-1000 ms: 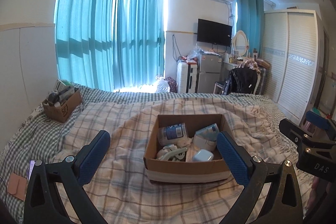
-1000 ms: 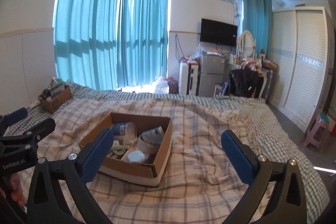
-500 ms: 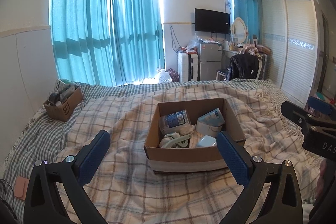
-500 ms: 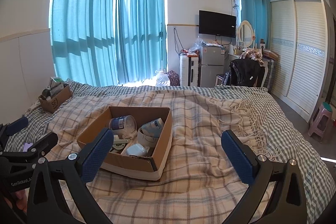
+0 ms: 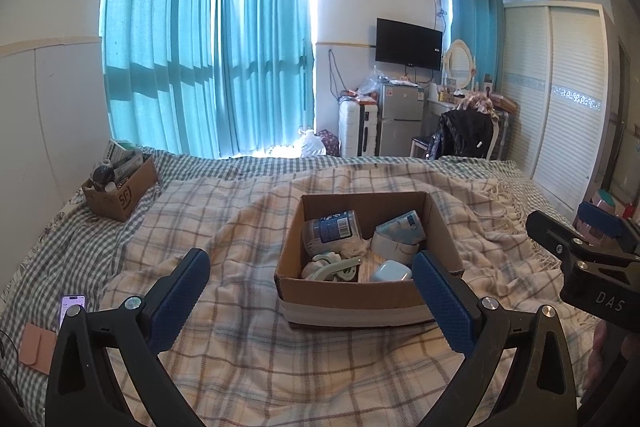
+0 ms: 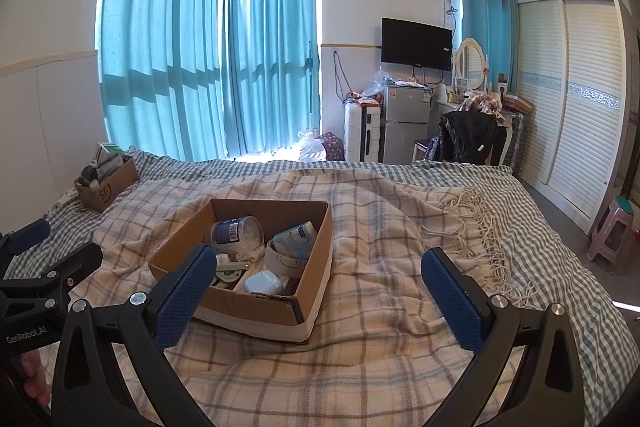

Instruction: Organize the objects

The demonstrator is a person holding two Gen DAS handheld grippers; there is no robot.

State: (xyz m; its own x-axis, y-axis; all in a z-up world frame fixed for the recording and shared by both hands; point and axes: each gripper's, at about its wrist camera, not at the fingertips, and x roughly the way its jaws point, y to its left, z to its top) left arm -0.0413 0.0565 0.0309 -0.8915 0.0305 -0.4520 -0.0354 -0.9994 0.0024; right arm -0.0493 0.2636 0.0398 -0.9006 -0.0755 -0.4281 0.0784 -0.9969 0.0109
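An open cardboard box (image 5: 348, 297) sits on the plaid blanket in the middle of the bed; it also shows in the right wrist view (image 6: 256, 311). Inside lie a clear jar with a blue label (image 5: 330, 231), a blue-white pouch (image 5: 402, 227), a tape roll (image 5: 394, 249), a pale green object (image 5: 332, 267) and a small light-blue case (image 5: 390, 271). My left gripper (image 5: 310, 285) is open and empty, just short of the box front. My right gripper (image 6: 320, 287) is open and empty, above the blanket right of the box.
A second smaller cardboard box (image 5: 120, 191) with several items stands at the bed's far left. A phone (image 5: 71, 307) and a tan pouch (image 5: 36, 345) lie at the left edge. A fringed blanket edge (image 6: 480, 227), wardrobe and pink stool (image 6: 614, 235) are to the right.
Both views shifted slightly; the box sits a little lower and nearer in the left wrist view. Both grippers stay open and empty.
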